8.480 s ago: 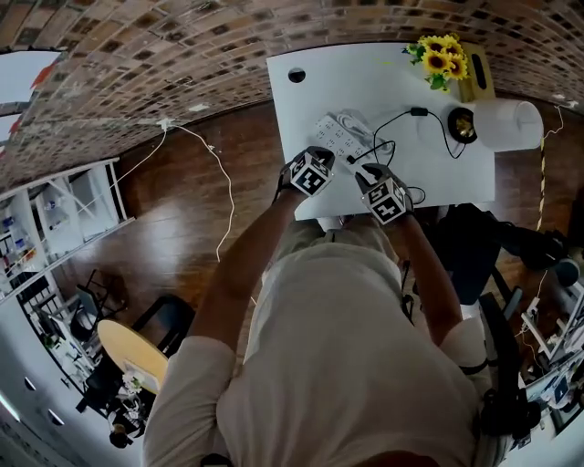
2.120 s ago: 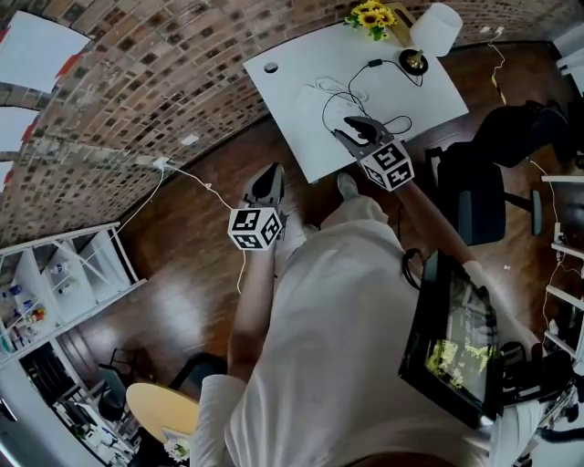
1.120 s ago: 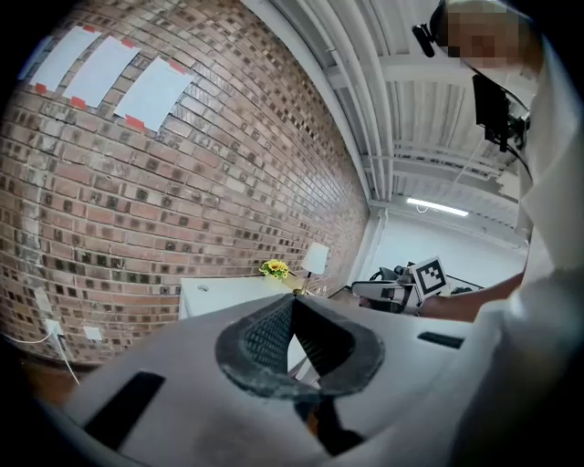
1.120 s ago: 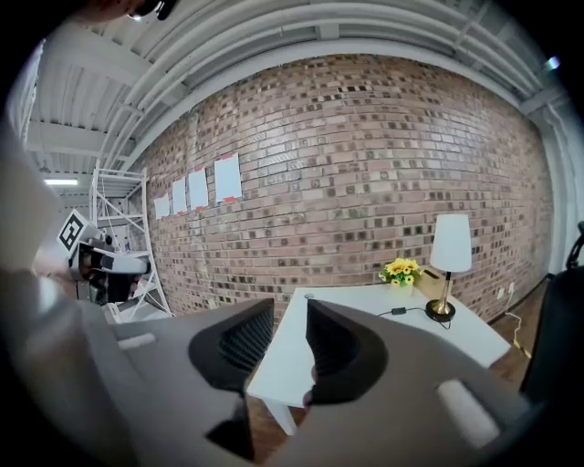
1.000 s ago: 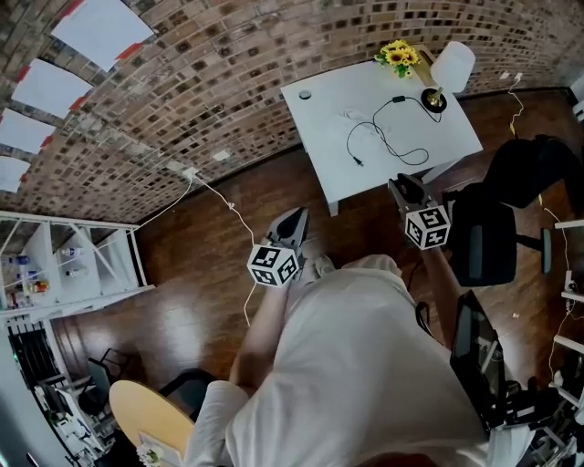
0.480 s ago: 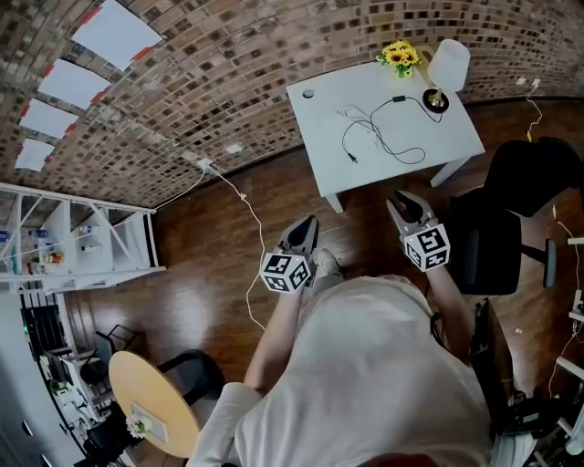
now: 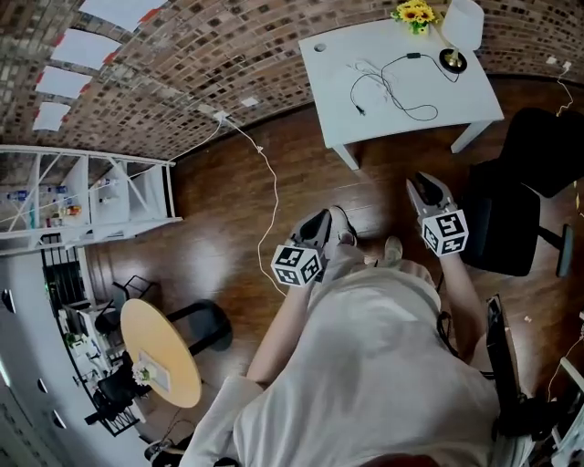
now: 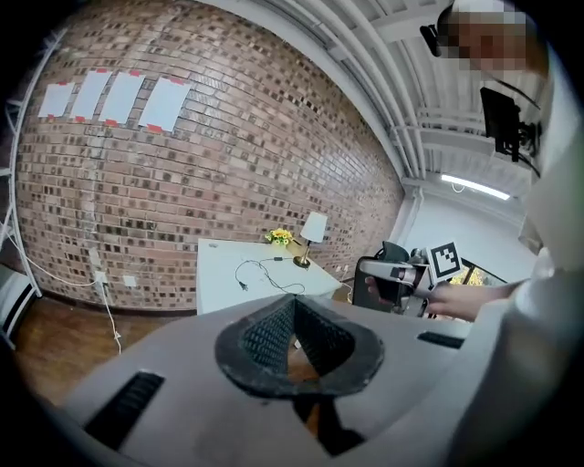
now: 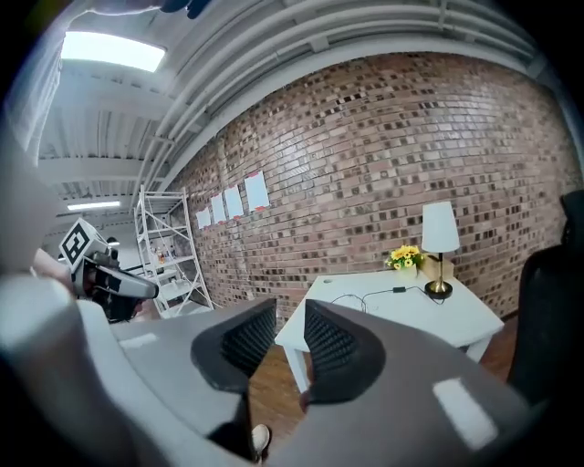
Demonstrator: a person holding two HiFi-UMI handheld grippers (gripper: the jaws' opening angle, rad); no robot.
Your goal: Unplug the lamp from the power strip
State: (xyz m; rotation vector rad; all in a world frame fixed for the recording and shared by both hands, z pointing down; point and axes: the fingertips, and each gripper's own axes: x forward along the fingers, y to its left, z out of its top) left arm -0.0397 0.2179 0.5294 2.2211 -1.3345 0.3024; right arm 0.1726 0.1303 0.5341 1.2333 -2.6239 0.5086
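Observation:
The white table (image 7: 401, 91) stands far off at the top right, against the brick wall. On it are the white-shaded lamp (image 7: 461, 23) and its black cable (image 7: 406, 82), whose plug end (image 7: 362, 111) lies loose on the tabletop. I cannot make out the power strip at this distance. My left gripper (image 7: 321, 219) is shut and empty, well short of the table over the wood floor. My right gripper (image 7: 422, 181) is open with nothing between its jaws, which have just been closing a little. The lamp (image 9: 440, 237) and table (image 8: 228, 274) look small in both gripper views.
A black office chair (image 7: 511, 219) stands just right of my right gripper. Sunflowers (image 7: 415, 11) sit beside the lamp. A white cord (image 7: 269, 191) trails across the floor from the wall. A white shelf rack (image 7: 100, 196) and a round wooden table (image 7: 160, 351) are at the left.
Both grippers have drawn back from the table with the person, and the table now sits higher and farther away in the head view. Earlier the grippers were at the table.

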